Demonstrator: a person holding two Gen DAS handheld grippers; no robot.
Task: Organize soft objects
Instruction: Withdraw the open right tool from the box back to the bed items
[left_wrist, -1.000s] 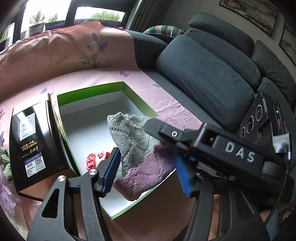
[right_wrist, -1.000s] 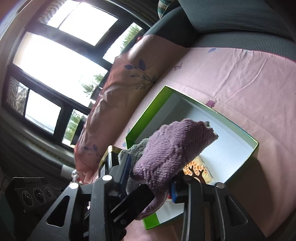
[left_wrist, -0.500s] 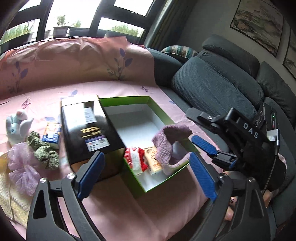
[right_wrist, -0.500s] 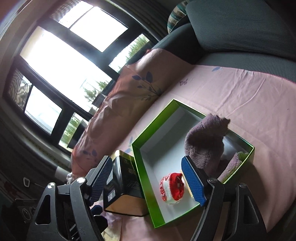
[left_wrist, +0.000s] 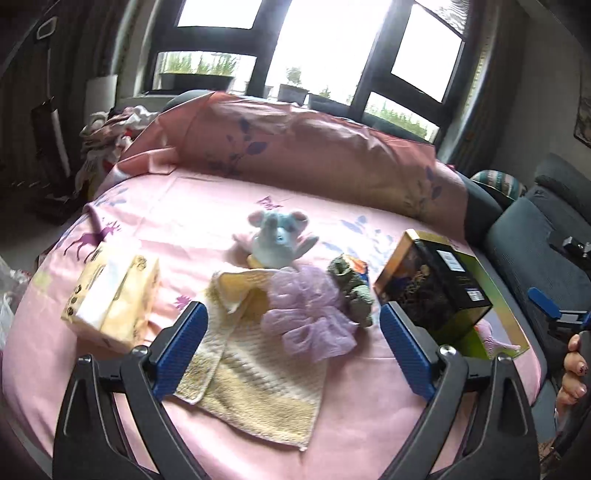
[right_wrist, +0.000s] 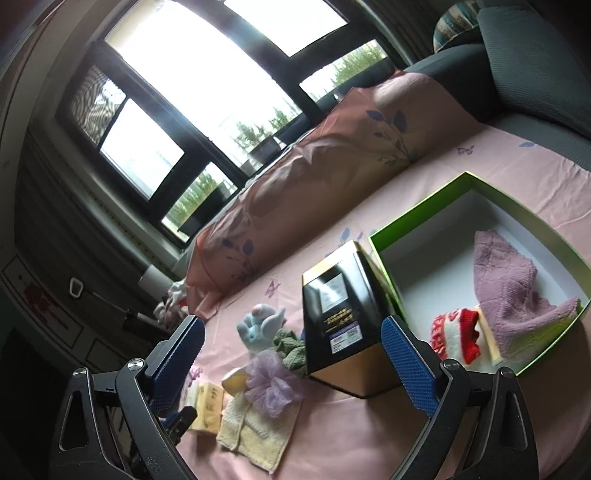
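Pink sheet covers the sofa below dark-framed windows; left fingers apart, right fingers opening, both empty.

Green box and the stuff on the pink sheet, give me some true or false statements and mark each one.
1. A purple knitted cloth lies inside the green box. True.
2. The black and gold box lies inside the green box. False: it stands outside, beside it.
3. The purple mesh pouf rests on the yellow towel. True.
4. The left gripper grips the plush mouse. False: it is open and empty.
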